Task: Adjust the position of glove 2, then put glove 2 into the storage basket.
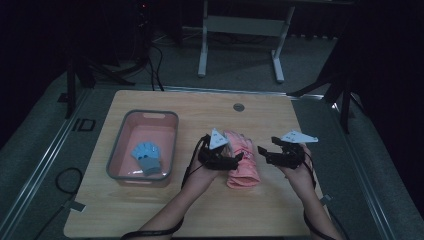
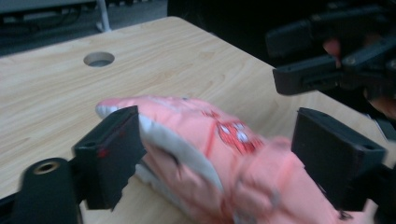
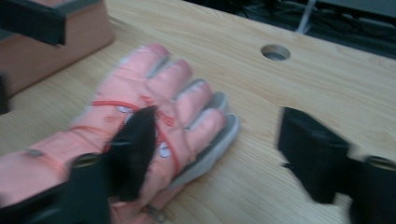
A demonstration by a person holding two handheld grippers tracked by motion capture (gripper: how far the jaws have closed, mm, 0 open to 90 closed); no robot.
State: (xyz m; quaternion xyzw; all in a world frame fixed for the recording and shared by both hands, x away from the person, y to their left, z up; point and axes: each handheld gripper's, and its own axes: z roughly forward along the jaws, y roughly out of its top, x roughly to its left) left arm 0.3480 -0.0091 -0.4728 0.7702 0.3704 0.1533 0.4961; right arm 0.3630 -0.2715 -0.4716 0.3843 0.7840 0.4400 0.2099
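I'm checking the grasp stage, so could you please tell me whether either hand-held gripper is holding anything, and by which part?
Nothing is held. The pink glove lies on the table between the left hand-held gripper's open jaws; the right hand-held gripper is open beside it.

Your left gripper (image 1: 235,159) and right gripper (image 1: 263,151) are both black, with blocky square jaws. Each carries a grey three-cornered plate at 12 o'clock. Black cables trail toward 6 o'clock along your bare forearms.

a light wooden table (image 1: 150,210) carries a pink glove (image 1: 243,165) and a pink bin (image 1: 165,116).
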